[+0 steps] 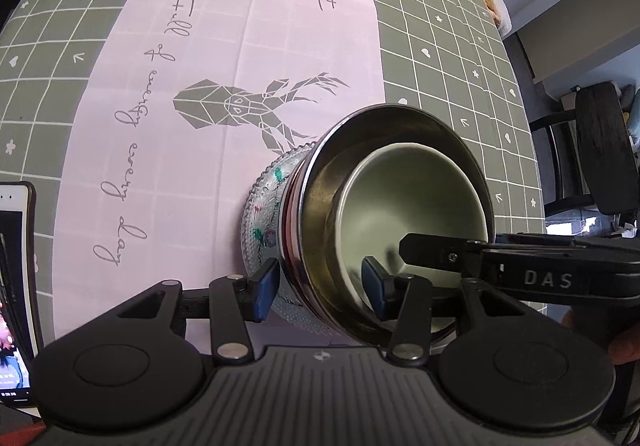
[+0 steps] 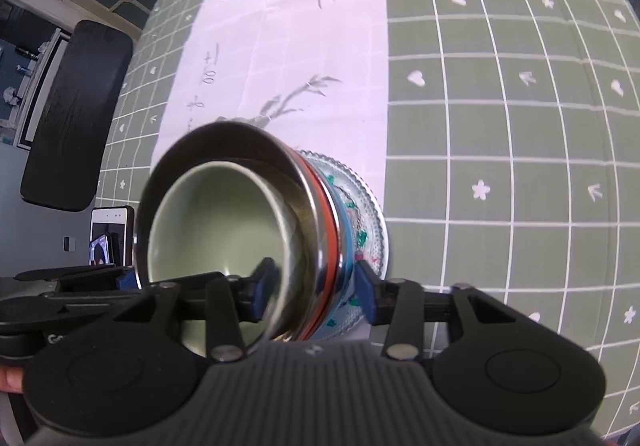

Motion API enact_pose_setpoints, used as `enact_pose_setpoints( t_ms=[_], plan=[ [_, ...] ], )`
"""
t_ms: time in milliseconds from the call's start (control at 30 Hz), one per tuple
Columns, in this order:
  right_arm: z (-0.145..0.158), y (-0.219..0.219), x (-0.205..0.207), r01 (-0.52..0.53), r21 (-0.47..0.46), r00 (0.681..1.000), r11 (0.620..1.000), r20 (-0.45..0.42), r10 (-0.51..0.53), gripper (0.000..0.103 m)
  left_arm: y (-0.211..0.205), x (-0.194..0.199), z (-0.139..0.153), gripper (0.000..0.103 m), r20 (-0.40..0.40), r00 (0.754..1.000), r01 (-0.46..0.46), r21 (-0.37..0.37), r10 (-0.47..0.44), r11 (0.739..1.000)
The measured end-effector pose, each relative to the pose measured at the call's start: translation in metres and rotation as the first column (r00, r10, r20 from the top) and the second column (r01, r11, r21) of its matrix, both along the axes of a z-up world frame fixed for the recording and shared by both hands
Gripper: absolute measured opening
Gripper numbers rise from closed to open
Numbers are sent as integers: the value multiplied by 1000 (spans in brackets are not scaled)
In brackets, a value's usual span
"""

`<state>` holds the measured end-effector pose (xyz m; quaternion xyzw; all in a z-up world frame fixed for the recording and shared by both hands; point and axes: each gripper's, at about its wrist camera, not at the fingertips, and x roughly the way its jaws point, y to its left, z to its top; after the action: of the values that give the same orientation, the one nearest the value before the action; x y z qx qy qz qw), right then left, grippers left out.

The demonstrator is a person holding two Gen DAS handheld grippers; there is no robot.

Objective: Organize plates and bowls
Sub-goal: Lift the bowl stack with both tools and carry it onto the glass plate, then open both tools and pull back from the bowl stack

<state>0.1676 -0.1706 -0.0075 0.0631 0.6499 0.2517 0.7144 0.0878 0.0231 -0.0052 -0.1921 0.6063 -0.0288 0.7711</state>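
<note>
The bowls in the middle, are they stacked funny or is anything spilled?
Nothing looks spilled or broken. The pale green bowl sits off-centre inside the steel bowl, crowded to one side instead of nested evenly. Both stand on the beaded glass plate. That lopsided nesting is the only odd thing.

Table runner [image 1: 224, 45] carries grey script "full of energy every day", printed at least twice beside the geometric deer heads. Right gripper [image 1: 420, 252], seen from the left wrist, has "DAS" in light letters on its black body. Phone screen [image 1: 12, 286] text too small to read.
</note>
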Motion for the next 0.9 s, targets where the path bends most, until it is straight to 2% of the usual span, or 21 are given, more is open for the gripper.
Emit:
enact_pose_setpoints(
  t_ms=[67, 333, 500, 600, 700, 833, 900],
  plan=[
    [6, 0, -1, -9, 1, 1000, 1000, 20, 9, 54, -2, -1, 3, 62, 19, 1000, 14, 24, -15, 1000],
    [22, 0, -8, -62, -29, 991, 998, 121, 65, 58, -7, -8, 26, 67, 119, 991, 47, 98, -58, 994],
    [41, -5, -22, -114, -36, 965, 993, 235, 120, 61, -15, -25, 48, 68, 239, 963, 84, 168, -123, 982],
    [57, -12, -36, -133, -18, 937, 991, 324, 132, 64, -25, -44, 64, 68, 348, 919, 103, 237, -183, 966],
    [70, -22, -56, -146, 9, 896, 989, 425, 128, 65, -36, -68, 75, 70, 459, 854, 103, 311, -244, 945],
    [82, -37, -90, -149, 31, 816, 988, 568, 105, 66, -49, -101, 82, 79, 589, 759, 31, 393, -277, 919],
    [84, -44, -108, -141, 31, 771, 990, 630, 90, 67, -54, -116, 83, 79, 641, 719, -27, 414, -270, 910]
  ],
)
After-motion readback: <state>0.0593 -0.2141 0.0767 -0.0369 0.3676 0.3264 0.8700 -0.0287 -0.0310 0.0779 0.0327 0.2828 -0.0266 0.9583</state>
